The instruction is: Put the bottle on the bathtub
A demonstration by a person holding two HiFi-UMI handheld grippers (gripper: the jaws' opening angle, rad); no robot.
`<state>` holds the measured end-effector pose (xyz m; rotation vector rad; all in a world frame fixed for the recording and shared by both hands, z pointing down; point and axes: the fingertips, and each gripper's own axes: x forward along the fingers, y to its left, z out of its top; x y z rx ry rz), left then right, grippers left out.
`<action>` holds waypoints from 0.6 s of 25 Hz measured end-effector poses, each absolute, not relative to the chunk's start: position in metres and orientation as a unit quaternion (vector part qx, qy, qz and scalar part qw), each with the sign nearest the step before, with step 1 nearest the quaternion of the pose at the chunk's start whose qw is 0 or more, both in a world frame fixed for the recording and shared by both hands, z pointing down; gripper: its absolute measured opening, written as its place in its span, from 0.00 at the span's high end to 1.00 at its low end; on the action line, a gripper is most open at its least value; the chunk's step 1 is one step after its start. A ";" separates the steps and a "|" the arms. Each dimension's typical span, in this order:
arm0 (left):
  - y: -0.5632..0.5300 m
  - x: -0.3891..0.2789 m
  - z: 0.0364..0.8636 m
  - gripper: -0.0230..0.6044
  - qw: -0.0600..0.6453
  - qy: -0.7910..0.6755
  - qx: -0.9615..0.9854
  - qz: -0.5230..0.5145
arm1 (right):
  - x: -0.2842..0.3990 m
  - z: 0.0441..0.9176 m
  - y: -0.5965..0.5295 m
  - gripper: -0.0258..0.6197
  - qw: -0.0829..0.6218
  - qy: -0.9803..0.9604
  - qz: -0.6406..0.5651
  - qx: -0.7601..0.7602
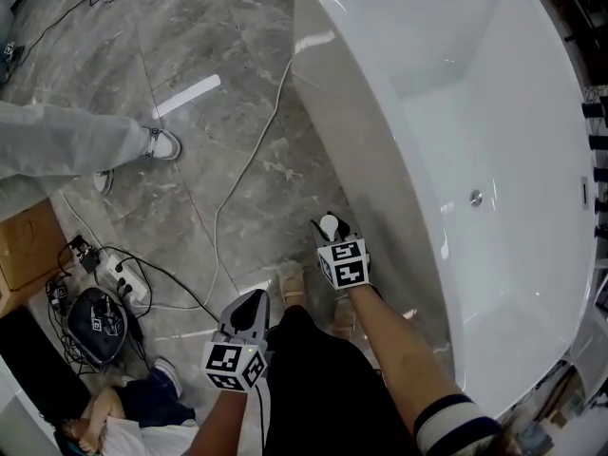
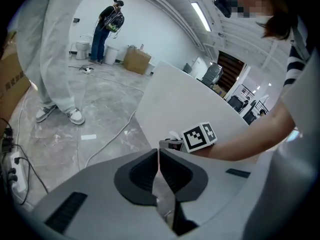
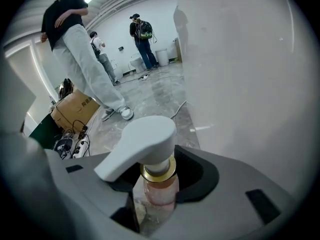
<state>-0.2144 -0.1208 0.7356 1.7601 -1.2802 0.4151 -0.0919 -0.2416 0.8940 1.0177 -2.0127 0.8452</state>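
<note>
**Head view:** A white bathtub (image 1: 366,74) fills the right side, over a grey marble floor (image 1: 247,112). The right gripper (image 1: 334,237) hangs low, just beside the tub's outer wall and well below its rim. The white pump top of the bottle (image 1: 330,224) pokes out past its tip. The left gripper (image 1: 255,304) is nearer and to the left, over the floor, and carries nothing. A cable (image 1: 249,160) trails across the floor. A bystander's shoe (image 1: 163,142) is at far left, and a power strip (image 1: 122,275) lies near left.

**Left gripper view:** The 2 fingers (image 2: 145,171) of this gripper (image 2: 158,160) are pressed together with nothing between them. Beyond them are the right gripper's marker cube (image 2: 200,136) and the curved outer wall of the tub (image 2: 175,99).

**Right gripper view:** The gripper (image 3: 161,186) has its fingers pinching the bottle (image 3: 150,144) around its clear pinkish neck, just under a gold collar and the white pump head. The tub wall (image 3: 245,84) is close on the right.

The step in hand looks like the carry: the bottle is gripped but has not reached the tub. The next move probably calls for raising it above the rim, keeping it upright, setting its base flat on the broad ledge, and only then letting the fingers spread.
</note>
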 end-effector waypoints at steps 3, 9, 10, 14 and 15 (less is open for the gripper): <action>-0.113 -0.217 0.751 0.92 0.453 -0.519 0.705 0.169 | -0.096 0.913 -0.254 0.66 0.357 -0.773 0.329 0.409; -0.106 -0.213 0.779 0.92 0.451 -0.517 0.707 0.174 | -0.092 0.947 -0.284 0.66 0.336 -0.758 0.329 0.452; -0.107 -0.212 0.782 0.92 0.448 -0.516 0.709 0.175 | -0.090 0.950 -0.289 0.66 0.330 -0.757 0.326 0.460; -0.112 -0.211 0.796 0.92 0.442 -0.521 0.710 0.172 | -0.081 0.959 -0.306 0.66 0.307 -0.753 0.319 0.486; -0.113 -0.211 0.798 0.92 0.441 -0.523 0.710 0.168 | -0.078 0.961 -0.310 0.66 0.301 -0.751 0.317 0.495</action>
